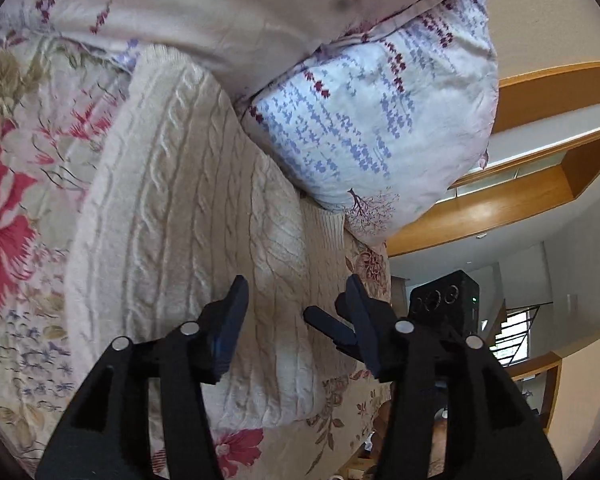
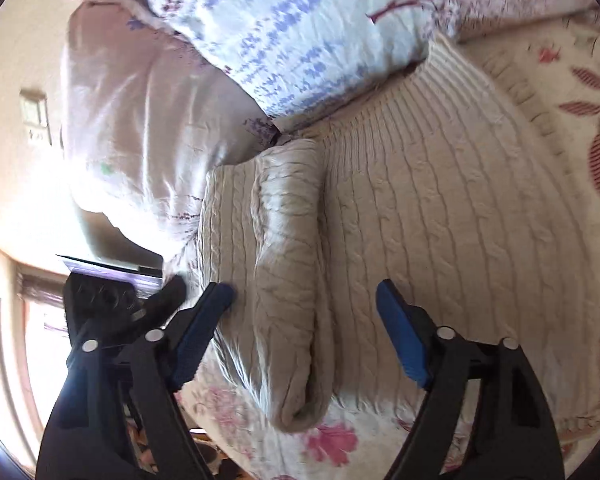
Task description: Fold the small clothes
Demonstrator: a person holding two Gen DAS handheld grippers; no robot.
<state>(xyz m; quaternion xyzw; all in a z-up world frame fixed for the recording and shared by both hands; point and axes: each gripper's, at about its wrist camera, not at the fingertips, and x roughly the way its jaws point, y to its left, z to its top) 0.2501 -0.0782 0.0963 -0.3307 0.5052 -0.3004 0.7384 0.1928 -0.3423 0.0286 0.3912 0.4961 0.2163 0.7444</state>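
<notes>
A cream cable-knit sweater lies on a floral bedspread, its far end against the pillows. My left gripper is open and empty, just above the sweater's near part. In the right wrist view the sweater has a sleeve folded lengthwise over its left side. My right gripper is open and empty, its fingers either side of the folded sleeve, just above it. The other gripper shows at the left edge.
A white pillow with blue and maroon print leans over the sweater's far end, with a pale pink pillow behind it. The bed edge lies close on the right in the left wrist view. Wooden shelves stand beyond.
</notes>
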